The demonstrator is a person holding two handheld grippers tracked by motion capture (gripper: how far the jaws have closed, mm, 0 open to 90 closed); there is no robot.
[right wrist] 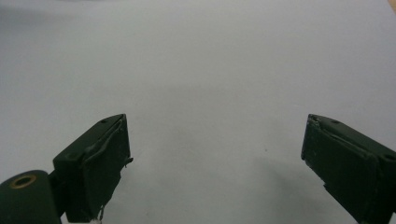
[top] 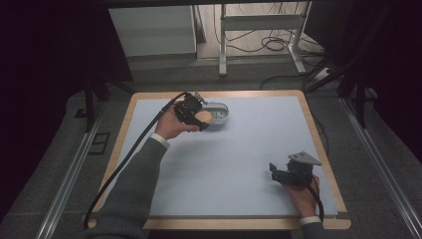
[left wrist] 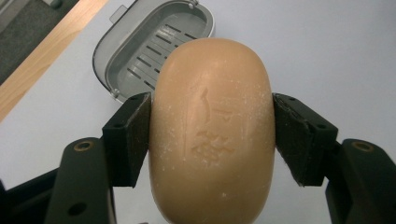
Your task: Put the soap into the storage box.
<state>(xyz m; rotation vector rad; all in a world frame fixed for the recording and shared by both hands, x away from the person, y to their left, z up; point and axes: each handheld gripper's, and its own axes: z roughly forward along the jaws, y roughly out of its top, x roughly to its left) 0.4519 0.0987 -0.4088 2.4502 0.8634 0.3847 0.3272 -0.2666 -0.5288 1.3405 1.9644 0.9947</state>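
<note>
Tan soap (left wrist: 212,130) sits clamped across its waist in the left hand-held gripper (top: 195,115), just above the grey case (left wrist: 140,51) at the worktop's (top: 249,149) far edge. Hard, smooth and likely slick, it could squirt free. The right hand-held gripper (right wrist: 215,158) rests open, empty.
</note>
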